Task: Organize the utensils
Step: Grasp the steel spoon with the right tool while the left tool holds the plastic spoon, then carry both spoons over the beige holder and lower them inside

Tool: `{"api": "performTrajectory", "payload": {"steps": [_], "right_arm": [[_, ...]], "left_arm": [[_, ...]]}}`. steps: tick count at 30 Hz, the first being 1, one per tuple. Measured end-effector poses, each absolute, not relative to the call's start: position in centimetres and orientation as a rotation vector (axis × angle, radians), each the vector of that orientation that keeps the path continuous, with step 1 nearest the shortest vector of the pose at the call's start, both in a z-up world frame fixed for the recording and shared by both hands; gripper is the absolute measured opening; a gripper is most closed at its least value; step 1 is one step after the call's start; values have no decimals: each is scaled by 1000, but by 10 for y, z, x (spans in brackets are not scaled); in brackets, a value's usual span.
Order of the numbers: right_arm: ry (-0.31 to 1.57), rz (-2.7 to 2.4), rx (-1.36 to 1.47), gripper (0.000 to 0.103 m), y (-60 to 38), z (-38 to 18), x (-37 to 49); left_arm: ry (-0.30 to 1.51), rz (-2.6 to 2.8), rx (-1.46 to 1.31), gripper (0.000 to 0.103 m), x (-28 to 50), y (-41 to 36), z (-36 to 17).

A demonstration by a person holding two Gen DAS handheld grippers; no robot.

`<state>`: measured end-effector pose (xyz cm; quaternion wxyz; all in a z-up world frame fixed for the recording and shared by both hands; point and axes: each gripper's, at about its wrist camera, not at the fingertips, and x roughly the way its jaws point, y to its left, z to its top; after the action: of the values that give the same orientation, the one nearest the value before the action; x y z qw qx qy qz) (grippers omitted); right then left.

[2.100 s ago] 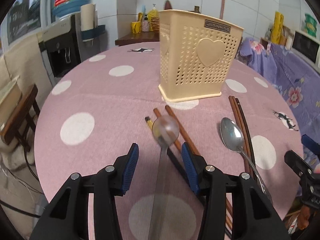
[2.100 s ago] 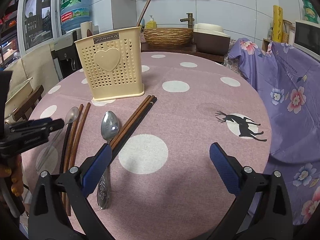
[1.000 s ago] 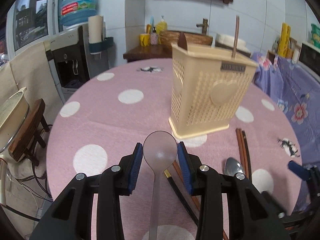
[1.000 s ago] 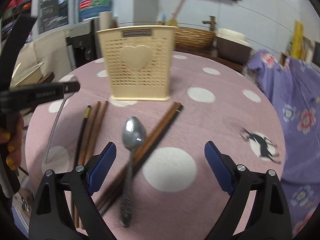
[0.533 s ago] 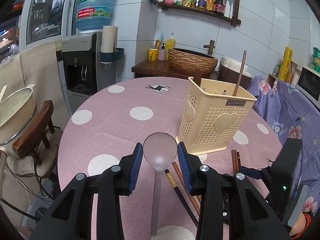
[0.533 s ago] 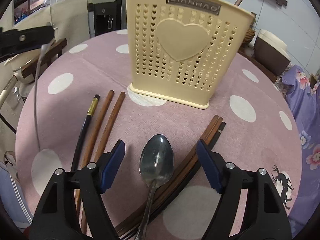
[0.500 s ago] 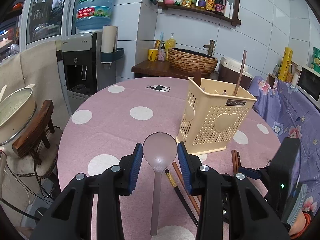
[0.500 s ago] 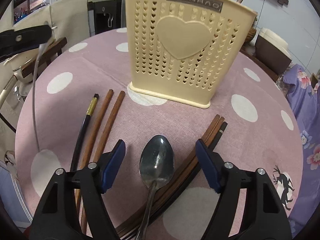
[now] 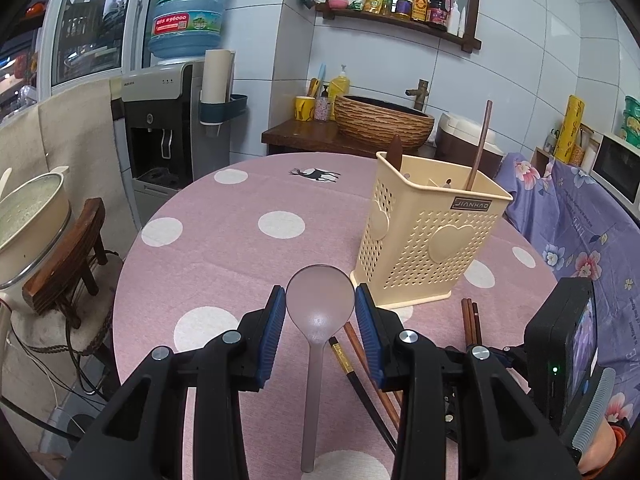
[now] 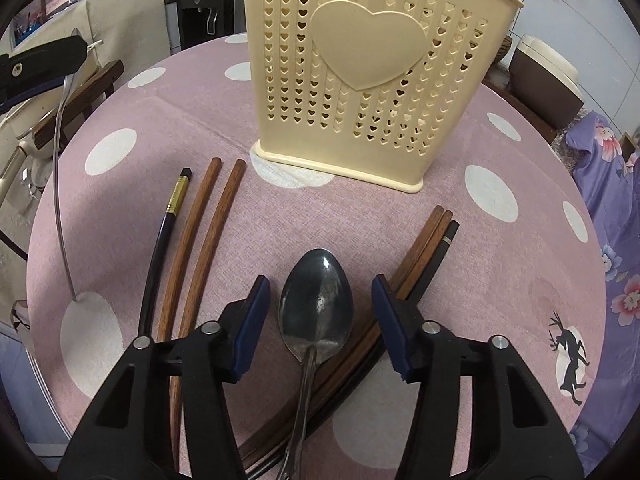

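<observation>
My left gripper (image 9: 320,312) is shut on the bowl of a translucent grey spoon (image 9: 318,320), held above the table with its handle hanging down; it also shows in the right wrist view (image 10: 60,160). The cream utensil basket (image 9: 432,240) stands ahead to the right with a chopstick in it. My right gripper (image 10: 320,312) is open, low over the table, its blue pads either side of a metal spoon (image 10: 316,312). Brown and black chopsticks (image 10: 200,240) lie left of that spoon, and more chopsticks (image 10: 428,248) lie to its right.
The round table has a pink cloth with white dots (image 9: 240,240). A stool with a pot (image 9: 36,216) stands at the left edge. A water dispenser (image 9: 176,120) and a counter with a woven basin (image 9: 380,120) are behind. A purple flowered cloth (image 10: 616,200) lies to the right.
My left gripper closed on the grey spoon and lifted it off the table. My right gripper moved down and forward to straddle the metal spoon, its jaws narrower than before.
</observation>
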<state>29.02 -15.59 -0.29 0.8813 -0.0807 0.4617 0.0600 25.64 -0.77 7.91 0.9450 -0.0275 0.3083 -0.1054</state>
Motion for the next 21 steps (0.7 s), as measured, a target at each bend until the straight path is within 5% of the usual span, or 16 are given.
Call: {"api": "performTrajectory", "payload": {"steps": [3,21], "right_arm": [[978,117,-162,37,-158,-2,291],[898,180,-75,37,-161,20,282]], "left_arm": [[626,-218,-57,36,256,-9,80],[618,-231,-49,36,250,-15,83]]}}
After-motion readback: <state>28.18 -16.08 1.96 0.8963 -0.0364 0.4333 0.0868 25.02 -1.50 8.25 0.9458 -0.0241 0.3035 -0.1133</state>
